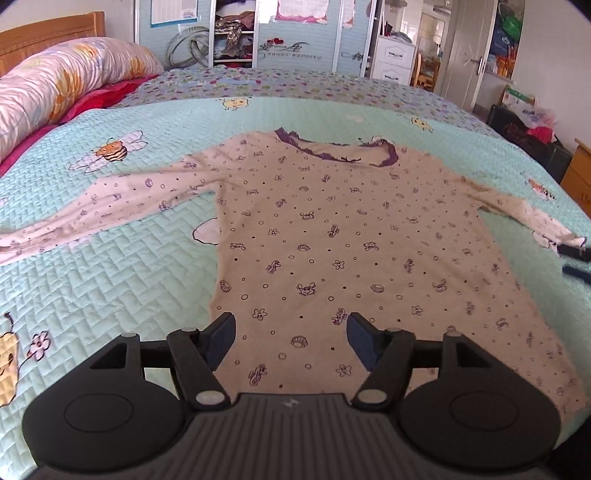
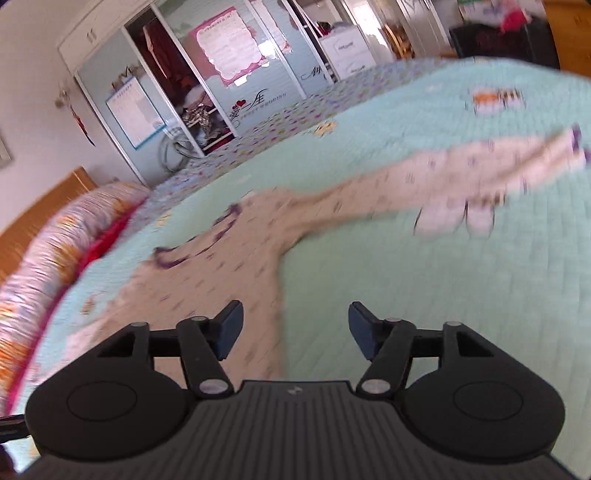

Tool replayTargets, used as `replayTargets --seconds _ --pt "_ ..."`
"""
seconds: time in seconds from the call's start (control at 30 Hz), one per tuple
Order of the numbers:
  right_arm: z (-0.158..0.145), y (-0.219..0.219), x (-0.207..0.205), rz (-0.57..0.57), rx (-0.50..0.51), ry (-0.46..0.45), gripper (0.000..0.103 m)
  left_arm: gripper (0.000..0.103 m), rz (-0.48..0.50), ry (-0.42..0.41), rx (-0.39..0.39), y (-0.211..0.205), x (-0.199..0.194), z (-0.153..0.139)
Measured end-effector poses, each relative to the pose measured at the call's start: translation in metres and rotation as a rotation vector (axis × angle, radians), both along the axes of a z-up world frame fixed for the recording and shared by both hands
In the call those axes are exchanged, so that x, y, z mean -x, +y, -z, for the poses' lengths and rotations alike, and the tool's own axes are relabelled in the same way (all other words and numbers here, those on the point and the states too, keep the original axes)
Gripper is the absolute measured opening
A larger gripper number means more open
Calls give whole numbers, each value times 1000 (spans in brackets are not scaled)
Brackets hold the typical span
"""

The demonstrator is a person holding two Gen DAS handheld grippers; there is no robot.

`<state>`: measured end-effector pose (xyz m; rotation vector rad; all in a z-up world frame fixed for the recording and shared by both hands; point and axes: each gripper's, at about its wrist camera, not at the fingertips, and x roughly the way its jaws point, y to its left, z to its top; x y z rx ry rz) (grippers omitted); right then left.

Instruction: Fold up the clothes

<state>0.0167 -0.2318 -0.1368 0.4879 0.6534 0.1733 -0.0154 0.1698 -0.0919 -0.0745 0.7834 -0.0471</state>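
A cream long-sleeved pyjama top with small purple sea-creature prints and a purple lace collar lies flat on the bed, sleeves spread to both sides. My left gripper hovers open over its lower hem, nothing between the fingers. In the left wrist view the right gripper's dark fingertips show near the cuff of the right sleeve. The right wrist view is motion-blurred: my right gripper is open above the side edge of the top, with the right sleeve stretching away ahead.
A mint quilted bedspread with bee cartoons covers the bed. A flowered rolled duvet lies at the headboard on the left. Wardrobe doors stand behind the bed, with dark bags and a wooden cabinet at the right.
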Motion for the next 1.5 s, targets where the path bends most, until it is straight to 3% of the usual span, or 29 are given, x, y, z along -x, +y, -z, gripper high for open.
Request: replayTargets --seconds 0.1,0.13,0.27,0.33,0.47,0.57,0.67,0.73,0.8,0.9,1.03,1.23,1.33,1.5 --pt "4 29 48 -59 -108 38 71 73 -22 35 19 6 13 8" --pt "6 44 56 -106 -87 53 71 73 -29 51 26 9 17 13" --pt "17 92 69 -235 166 180 74 73 -66 171 45 21 42 42" --pt "13 94 79 -225 238 192 73 73 -90 199 56 28 61 50" --pt "-3 81 101 -194 189 167 74 73 -96 131 103 39 93 40" --pt "-11 87 116 -204 225 109 76 73 -146 83 94 49 85 32" --pt "-7 103 109 -194 287 125 76 76 -179 120 81 60 63 43" --pt "0 108 103 -201 314 166 76 75 -192 193 60 62 58 57" --pt "10 106 101 -221 343 241 76 76 -149 181 7 54 71 58" --pt "15 88 112 -229 338 287 76 76 -139 176 5 52 92 53" --pt "0 70 125 -166 263 259 76 76 -131 148 17 46 99 35" --pt "-19 117 87 -174 291 231 77 76 -49 109 -12 -8 57 12" --pt "-25 139 66 -216 252 242 77 77 -22 104 -15 -31 41 5" --pt "-41 163 52 -213 275 264 77 77 13 75 -29 -50 36 -10"
